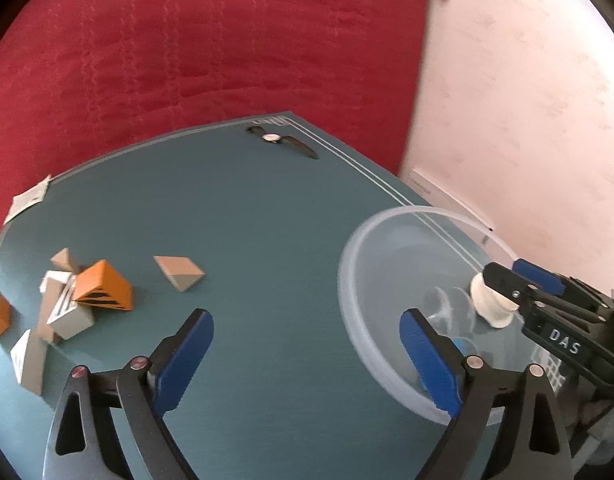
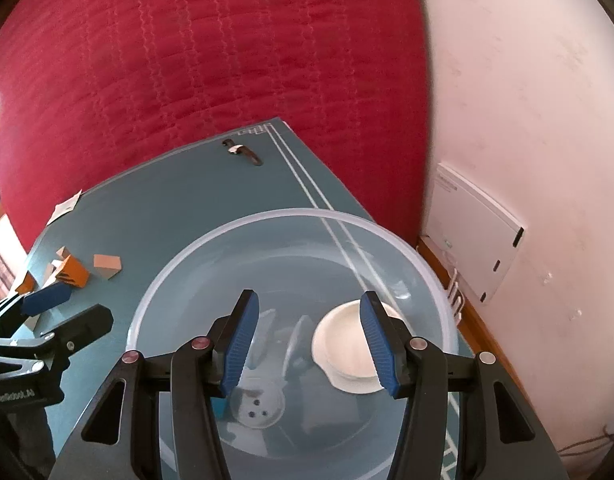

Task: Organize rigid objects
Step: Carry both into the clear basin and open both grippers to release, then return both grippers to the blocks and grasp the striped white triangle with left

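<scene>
Blocks (image 1: 83,300) lie heaped at the table's (image 1: 267,208) left edge, up and left of your left gripper (image 1: 307,344), which stands spread and empty. Your right gripper (image 2: 307,340), part open and gripping nothing, hangs over the clear bowl (image 2: 187,256); the left is nearer.

Teal table (image 1: 267,208): blocks (image 1: 103,286), watch (image 1: 271,137), bowl (image 1: 349,248)

Translucent smooth plastic bowl (image 2: 179,276), matt teal table top (image 1: 243,208), red textured cloth (image 1: 211,40), wooden-looking blocks (image 1: 179,272), glossy white dish (image 2: 343,340), ribbed blue pads (image 2: 239,344)
</scene>
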`<state>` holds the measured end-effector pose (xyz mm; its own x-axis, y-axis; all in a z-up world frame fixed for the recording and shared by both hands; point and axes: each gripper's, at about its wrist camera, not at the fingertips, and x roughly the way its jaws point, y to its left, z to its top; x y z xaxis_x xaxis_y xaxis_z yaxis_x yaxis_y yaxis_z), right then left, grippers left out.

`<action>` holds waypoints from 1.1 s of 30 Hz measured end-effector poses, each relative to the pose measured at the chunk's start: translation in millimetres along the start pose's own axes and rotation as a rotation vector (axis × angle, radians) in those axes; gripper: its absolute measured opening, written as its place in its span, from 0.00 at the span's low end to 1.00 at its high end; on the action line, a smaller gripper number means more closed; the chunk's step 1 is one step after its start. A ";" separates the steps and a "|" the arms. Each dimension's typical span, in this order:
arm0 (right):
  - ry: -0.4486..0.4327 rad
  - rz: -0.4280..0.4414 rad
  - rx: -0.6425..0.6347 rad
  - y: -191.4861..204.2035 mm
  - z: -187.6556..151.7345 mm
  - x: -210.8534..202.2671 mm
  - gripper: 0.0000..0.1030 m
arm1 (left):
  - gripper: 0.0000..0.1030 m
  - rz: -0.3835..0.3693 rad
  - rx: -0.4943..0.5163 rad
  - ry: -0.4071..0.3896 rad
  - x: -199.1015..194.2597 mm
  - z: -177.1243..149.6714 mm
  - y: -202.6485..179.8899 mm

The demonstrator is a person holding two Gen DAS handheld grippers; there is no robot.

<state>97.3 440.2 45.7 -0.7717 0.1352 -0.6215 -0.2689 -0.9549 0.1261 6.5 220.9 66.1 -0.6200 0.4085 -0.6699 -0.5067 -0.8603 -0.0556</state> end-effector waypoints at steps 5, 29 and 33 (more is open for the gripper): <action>-0.010 0.027 -0.022 13.5 0.8 -3.4 0.53 | 0.95 0.040 -0.033 -0.007 -2.0 -2.4 17.3; -0.014 0.212 -0.169 117.2 4.2 -0.6 0.53 | 0.96 0.261 -0.257 -0.018 -25.4 -24.1 128.4; -0.007 0.244 -0.192 137.4 3.7 1.2 0.53 | 0.96 0.293 -0.282 -0.021 -32.0 -29.2 145.5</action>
<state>57.3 310.1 65.1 -0.8041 -0.1026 -0.5856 0.0380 -0.9919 0.1216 -29.9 73.7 57.9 -0.7275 0.1376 -0.6722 -0.1247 -0.9899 -0.0676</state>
